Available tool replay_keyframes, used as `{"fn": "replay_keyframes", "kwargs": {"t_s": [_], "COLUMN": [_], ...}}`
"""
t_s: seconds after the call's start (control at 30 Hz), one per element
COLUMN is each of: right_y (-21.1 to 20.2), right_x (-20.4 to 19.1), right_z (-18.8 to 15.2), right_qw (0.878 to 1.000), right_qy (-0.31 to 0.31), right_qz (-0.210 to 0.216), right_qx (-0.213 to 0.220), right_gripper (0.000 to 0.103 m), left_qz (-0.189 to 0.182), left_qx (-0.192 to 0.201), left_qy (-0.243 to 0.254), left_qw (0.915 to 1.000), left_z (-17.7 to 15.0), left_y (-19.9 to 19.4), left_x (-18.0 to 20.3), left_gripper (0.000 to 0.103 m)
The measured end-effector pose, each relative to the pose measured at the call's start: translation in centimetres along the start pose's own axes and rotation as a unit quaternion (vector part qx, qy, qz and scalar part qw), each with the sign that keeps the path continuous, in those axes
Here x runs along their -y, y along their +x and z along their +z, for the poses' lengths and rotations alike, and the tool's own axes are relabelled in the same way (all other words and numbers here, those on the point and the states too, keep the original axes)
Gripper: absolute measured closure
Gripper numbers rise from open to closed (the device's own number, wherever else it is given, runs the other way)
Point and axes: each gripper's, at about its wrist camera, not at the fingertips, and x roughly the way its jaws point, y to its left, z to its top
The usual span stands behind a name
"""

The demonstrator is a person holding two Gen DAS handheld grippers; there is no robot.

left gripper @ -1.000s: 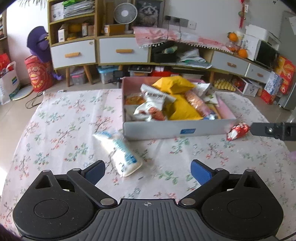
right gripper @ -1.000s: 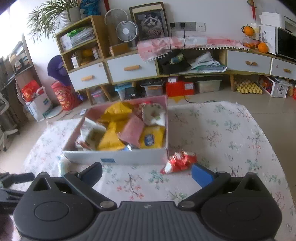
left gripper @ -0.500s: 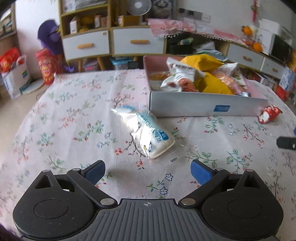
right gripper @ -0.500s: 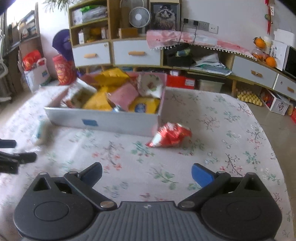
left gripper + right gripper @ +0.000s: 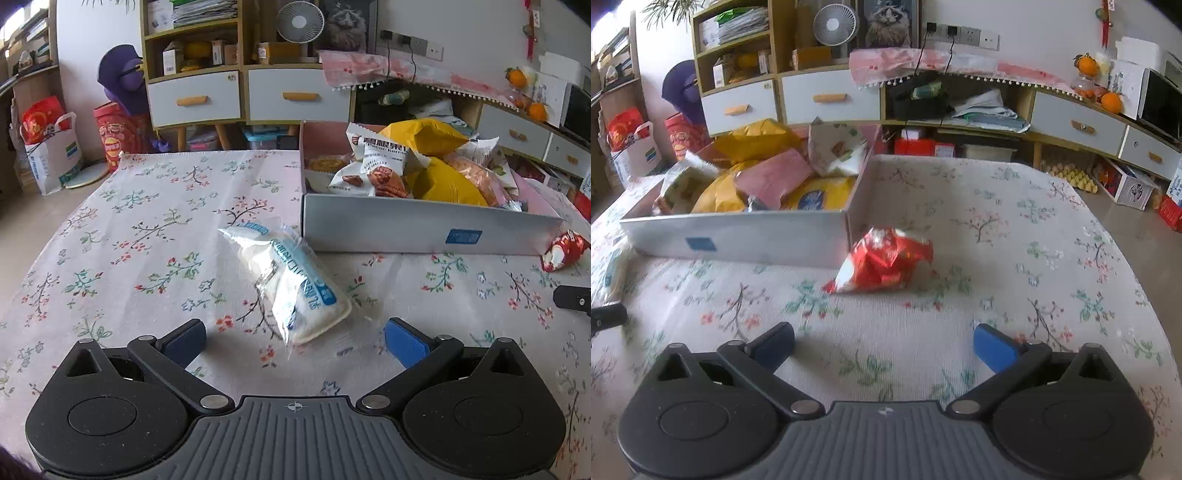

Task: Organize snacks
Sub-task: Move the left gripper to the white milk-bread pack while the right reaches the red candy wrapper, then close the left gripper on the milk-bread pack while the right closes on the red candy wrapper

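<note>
A white and blue snack packet (image 5: pixel 291 280) lies on the floral tablecloth, just ahead of my left gripper (image 5: pixel 293 341), which is open with its near end between the blue pads. A red crinkled snack bag (image 5: pixel 884 260) rests by the right corner of the grey box (image 5: pixel 738 238); my right gripper (image 5: pixel 882 343) is open and a short way in front of it. The grey box (image 5: pixel 424 230) is heaped with yellow, pink and white snack bags. The red bag (image 5: pixel 563 249) shows at the right edge of the left wrist view.
The tablecloth (image 5: pixel 129 240) covers a round table whose edge curves away left and right. Behind stand shelves and drawers (image 5: pixel 243 92), a fan, bags on the floor (image 5: pixel 48 147) and a low cabinet with oranges (image 5: pixel 1097 74).
Both grippers have come lower and closer: the white and blue packet now lies right before the left pads, and the red bag looms larger ahead of the right gripper. Both stay open.
</note>
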Motion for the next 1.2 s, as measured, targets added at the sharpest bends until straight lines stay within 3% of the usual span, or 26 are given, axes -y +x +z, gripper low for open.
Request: {"fn": "replay_keyframes", "kwargs": {"t_s": [0.47, 0.6, 0.67, 0.87, 1.2], "right_y": [1.6, 1.8, 1.9, 1.9, 1.6], "right_x": [-0.1, 0.2, 0.5, 1.0, 0.4], "right_z": [1.7, 2.1, 2.3, 2.5, 2.7], "right_qw": [0.999, 0.999, 0.999, 0.999, 0.999], "right_qy": [-0.027, -0.027, -0.025, -0.018, -0.032], "right_qz": [-0.013, -0.015, -0.013, -0.006, 0.017], "right_qx": [0.031, 0.037, 0.036, 0.038, 0.032], "right_gripper": [0.017, 0.024, 0.031, 0.045, 0.072], "left_qz": [-0.004, -0.005, -0.002, -0.004, -0.011], "left_qx": [0.0, -0.001, -0.001, -0.001, -0.012], "left_qy": [-0.052, -0.058, -0.057, -0.054, -0.058], "left_qw": [0.9987, 0.9983, 0.9984, 0.9985, 0.9982], "left_z": [1.9, 2.3, 2.4, 2.6, 2.9], "left_y": [1.2, 1.1, 1.1, 1.0, 0.8], "left_x": [-0.1, -0.5, -0.6, -0.7, -0.9], "left_gripper": [0.007, 0.019, 0.034, 0.055, 0.065]}}
